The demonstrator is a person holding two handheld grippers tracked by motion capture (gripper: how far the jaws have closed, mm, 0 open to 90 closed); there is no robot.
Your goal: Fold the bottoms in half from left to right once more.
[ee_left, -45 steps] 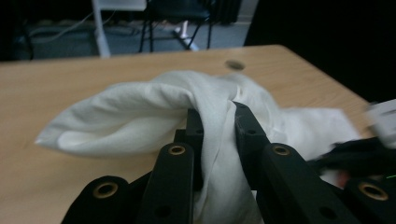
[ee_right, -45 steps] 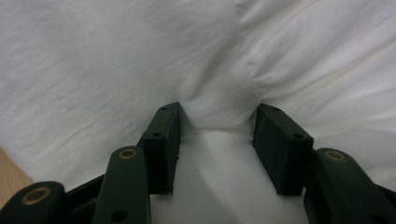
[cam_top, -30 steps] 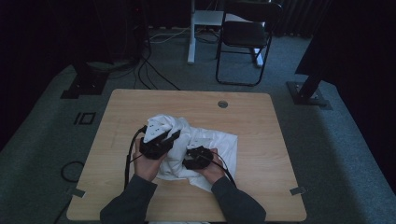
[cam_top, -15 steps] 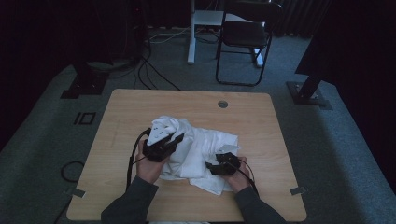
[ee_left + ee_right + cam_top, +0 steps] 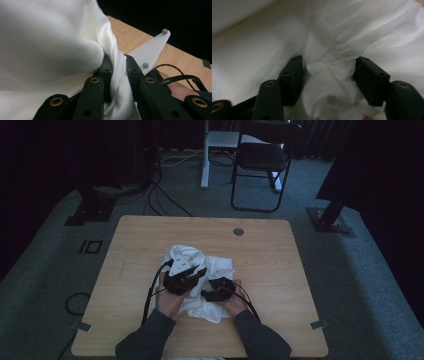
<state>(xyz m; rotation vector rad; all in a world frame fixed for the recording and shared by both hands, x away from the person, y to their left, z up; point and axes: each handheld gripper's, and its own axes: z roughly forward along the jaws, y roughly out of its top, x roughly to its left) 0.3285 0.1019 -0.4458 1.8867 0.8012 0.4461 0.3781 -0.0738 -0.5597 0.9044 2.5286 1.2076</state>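
R gripper (image 5: pixel 329 75) jaws apart, just been opening | white cloth (image 5: pixel 332 37) bunched btwn pads, spreading 12 o'clock

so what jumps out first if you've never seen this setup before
The crumpled white cloth heaped near the middle of the wooden table stands out against the dark room. Both hands work at it from the near edge: the left gripper is pinched shut on a fold, while the right gripper stands open with bunched fabric between its jaws. Behind the table stands a black chair.
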